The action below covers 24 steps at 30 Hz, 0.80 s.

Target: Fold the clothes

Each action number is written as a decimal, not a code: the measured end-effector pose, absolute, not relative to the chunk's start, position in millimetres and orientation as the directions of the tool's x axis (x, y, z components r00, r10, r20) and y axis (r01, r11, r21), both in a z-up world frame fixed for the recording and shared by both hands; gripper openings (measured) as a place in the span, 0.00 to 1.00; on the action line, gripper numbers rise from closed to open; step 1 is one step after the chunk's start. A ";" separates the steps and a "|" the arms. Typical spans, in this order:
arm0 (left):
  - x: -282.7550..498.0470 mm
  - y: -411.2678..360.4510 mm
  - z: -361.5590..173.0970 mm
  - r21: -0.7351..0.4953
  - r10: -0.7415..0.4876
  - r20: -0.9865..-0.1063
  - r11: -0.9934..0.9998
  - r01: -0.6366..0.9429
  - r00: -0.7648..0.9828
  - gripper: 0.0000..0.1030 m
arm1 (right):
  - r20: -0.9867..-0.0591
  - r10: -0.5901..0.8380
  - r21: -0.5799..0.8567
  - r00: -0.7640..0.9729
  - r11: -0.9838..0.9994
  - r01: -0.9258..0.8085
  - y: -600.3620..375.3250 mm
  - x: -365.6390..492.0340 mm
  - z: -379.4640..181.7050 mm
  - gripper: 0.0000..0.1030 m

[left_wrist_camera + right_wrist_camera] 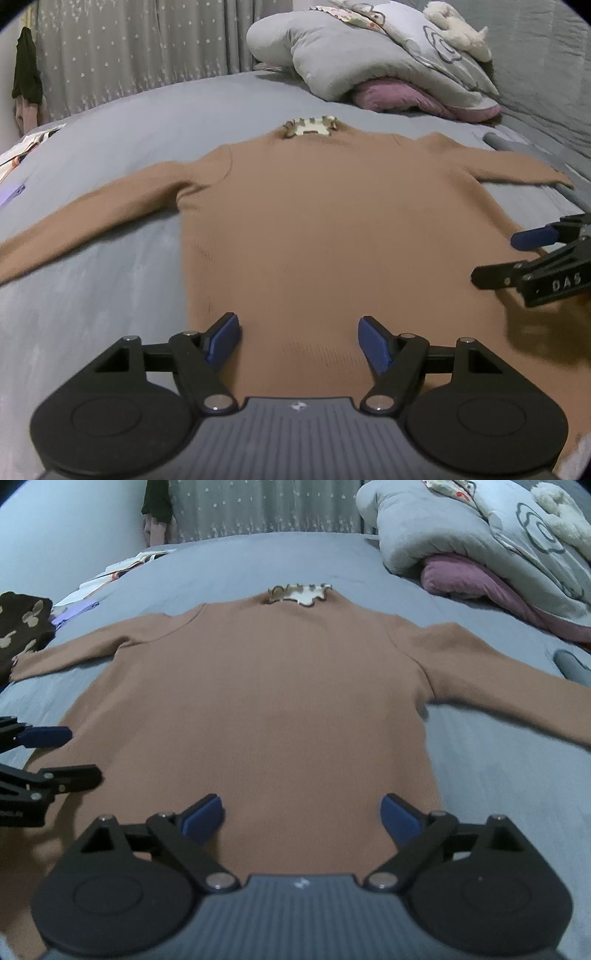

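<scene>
Sweater (325, 229) flat on bed (110, 288), sleeves spread left and right, collar far. Left tongs (299, 341) and right tongs (303, 818) both spread, empty, above near hem. Advice: pinch hem corners evenly, both layers.

Tan long-sleeved ribbed top (314, 229), spread flat and face-up across the middle of the frame on grey bedding, both sleeves stretched outward, frilled cream-lined collar toward upper centre, hem at bottom
</scene>
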<state>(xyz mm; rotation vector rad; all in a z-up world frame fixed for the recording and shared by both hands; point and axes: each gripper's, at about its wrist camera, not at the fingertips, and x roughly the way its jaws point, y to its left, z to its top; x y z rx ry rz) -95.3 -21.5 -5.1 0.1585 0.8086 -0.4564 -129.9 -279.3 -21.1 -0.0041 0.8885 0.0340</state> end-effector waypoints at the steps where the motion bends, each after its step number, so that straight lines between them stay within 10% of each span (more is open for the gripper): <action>1: -101.0 -18.8 -4.5 -0.039 -0.333 -0.731 0.891 0.452 0.596 0.68 | -0.780 0.029 0.014 0.625 0.999 -0.029 -280.2 -135.8 -20.3 0.91; 24: -173.9 14.4 9.8 -0.062 -0.321 -0.804 0.882 0.466 0.500 0.69 | -0.853 0.040 0.017 0.521 0.999 -0.049 -281.0 -242.6 -8.1 0.93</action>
